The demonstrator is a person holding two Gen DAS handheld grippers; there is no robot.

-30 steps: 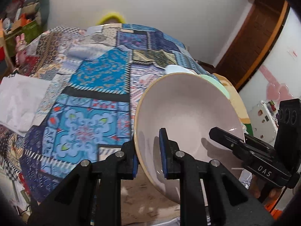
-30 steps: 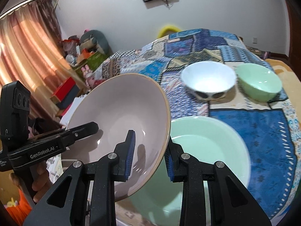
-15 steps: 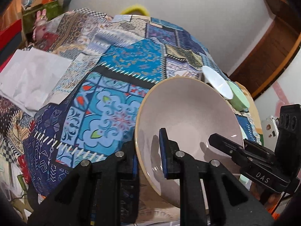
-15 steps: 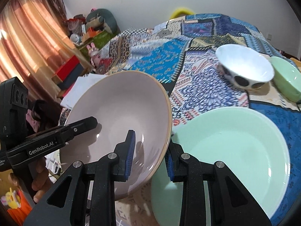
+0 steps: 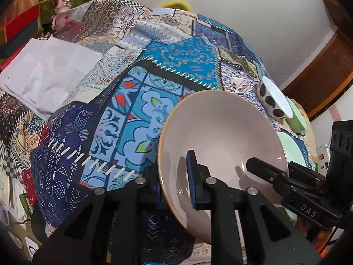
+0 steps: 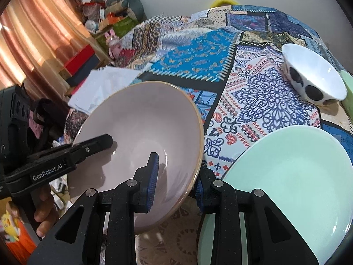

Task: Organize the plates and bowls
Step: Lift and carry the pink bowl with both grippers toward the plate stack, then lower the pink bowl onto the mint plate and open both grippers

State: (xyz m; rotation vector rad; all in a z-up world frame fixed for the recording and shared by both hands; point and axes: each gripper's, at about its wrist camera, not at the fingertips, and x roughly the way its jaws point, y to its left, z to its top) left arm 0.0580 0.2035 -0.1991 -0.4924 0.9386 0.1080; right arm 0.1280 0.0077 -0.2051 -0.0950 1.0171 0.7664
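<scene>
Beside the green plate (image 6: 293, 176), both hand-held grippers, left (image 5: 174, 176) and right (image 6: 176, 176), clench the pink bowl's (image 6: 143, 128) opposite rims, probably to steady its carry.

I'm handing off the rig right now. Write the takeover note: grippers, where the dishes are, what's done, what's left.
Left gripper: shut on the pink bowl, one finger inside the rim, one outside.
Right gripper: shut on the opposite rim of the same bowl.
The bowl is held tilted in the air over the patchwork cloth, beside the green plate.
The white spotted bowl and the green bowl stand farther back, side by side.
Done: pink bowl lifted.
Left: set it down; nothing is stacked yet.
</scene>
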